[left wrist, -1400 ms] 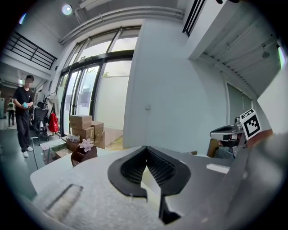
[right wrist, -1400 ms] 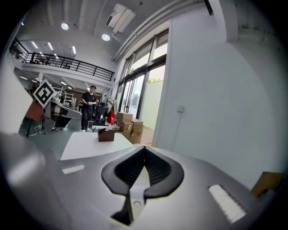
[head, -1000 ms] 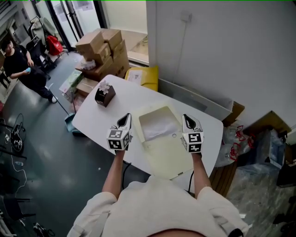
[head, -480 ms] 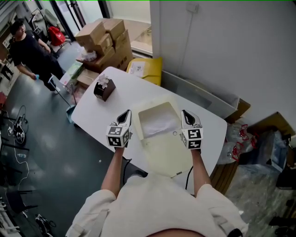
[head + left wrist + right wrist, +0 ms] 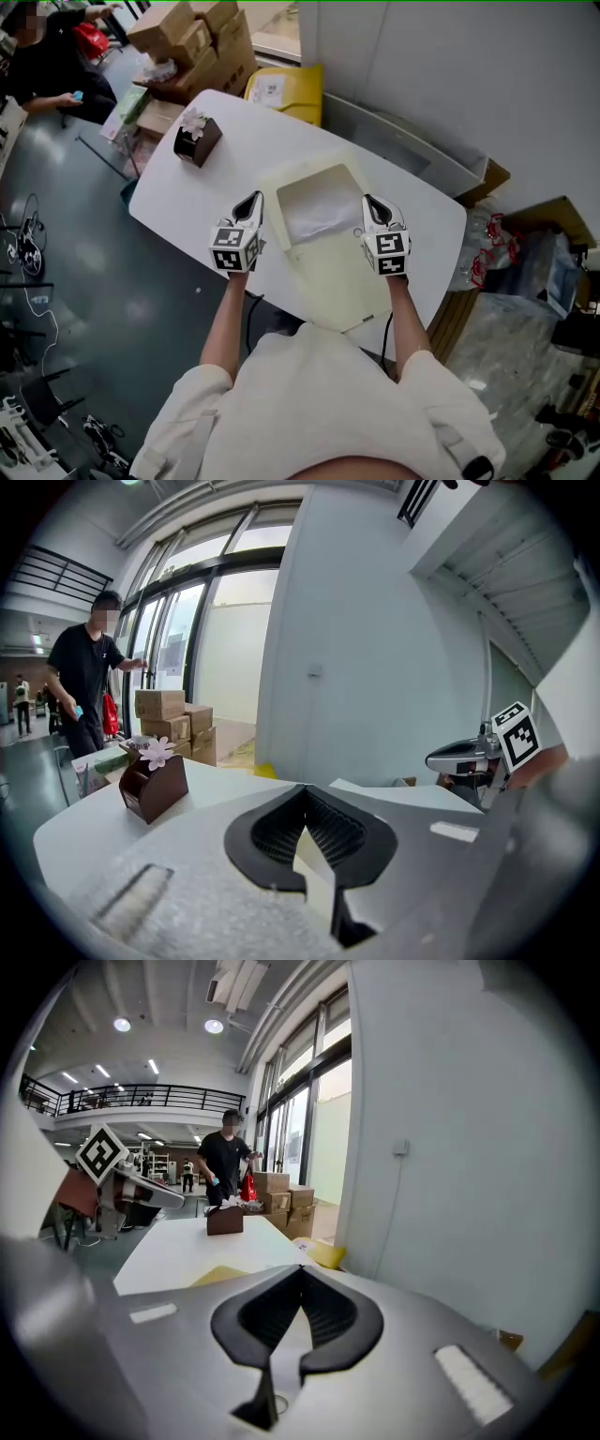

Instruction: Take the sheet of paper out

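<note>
Where the sheet lies: the sheet [image 5: 321,214] sits in the open upper part of a cream folder [image 5: 342,286], which lies flat on the white tabletop [image 5: 187,202] between your two grippers.
Sheet's look: white, paler than the folder, a little rumpled, with soft shadowed creases across it.
Left gripper [image 5: 249,201]: just beside the folder's left edge; its jaws are closed tip to tip with nothing between them.
Right gripper [image 5: 368,202]: at the folder's right edge, near a small round snap [image 5: 356,232]; its jaws are closed and empty.
Far left of tabletop: a brown box [image 5: 196,142] topped with a pale flower, well apart from the folder.
</note>
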`<state>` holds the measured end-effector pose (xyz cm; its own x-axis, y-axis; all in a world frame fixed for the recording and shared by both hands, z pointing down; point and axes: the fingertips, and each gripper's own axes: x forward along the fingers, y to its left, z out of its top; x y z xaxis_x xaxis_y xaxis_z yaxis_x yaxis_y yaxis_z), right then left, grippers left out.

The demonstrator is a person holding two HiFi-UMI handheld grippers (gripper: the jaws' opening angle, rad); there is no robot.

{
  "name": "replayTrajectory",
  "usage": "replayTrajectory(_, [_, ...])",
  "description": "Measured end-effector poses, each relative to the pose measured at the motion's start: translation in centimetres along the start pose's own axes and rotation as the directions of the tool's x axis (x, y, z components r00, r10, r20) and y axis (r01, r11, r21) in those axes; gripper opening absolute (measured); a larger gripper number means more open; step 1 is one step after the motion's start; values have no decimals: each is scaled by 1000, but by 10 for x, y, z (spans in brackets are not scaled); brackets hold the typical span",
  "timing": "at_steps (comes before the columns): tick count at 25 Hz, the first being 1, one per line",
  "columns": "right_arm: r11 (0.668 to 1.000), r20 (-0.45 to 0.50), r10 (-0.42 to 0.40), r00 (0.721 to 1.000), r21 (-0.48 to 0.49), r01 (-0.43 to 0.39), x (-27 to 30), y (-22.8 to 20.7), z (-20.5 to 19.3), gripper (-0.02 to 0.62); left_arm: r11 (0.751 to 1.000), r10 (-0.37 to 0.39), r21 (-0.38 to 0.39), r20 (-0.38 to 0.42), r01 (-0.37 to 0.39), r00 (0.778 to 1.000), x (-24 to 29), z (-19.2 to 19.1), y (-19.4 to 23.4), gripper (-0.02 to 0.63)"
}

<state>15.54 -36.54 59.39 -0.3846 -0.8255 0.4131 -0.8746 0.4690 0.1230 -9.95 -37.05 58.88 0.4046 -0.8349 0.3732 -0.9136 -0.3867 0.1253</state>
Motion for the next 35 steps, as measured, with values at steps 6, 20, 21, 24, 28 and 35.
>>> replayTrajectory(6, [1000, -62, 21, 998, 6, -21, 8, 23, -25, 2, 999, -13, -44, -39, 11, 999, 5, -29, 8, 3])
replayTrajectory(20, [983, -252, 123, 960, -105, -153, 26, 90, -108, 2, 992, -16, -122, -123, 1, 992, -3, -97, 19, 3])
replayTrajectory(21, [977, -271, 126, 954, -135, -167, 27, 95, -115, 2, 992, -17, -126, -127, 1, 992, -3, -101, 19, 3])
replayTrajectory(24, [939, -321, 123, 939, -270, -215, 29, 107, -136, 2, 990, -20, -138, -135, 1, 991, -3, -111, 20, 3])
replayTrajectory(28, [827, -372, 96, 923, -487, -282, 34, 117, -159, 2, 988, -19, -152, -142, -3, 990, -4, -120, 24, 3])
replayTrajectory(35, [506, -379, 24, 925, -794, -338, 44, 125, -179, 5, 984, -19, -176, -154, -9, 988, -9, -133, 25, 3])
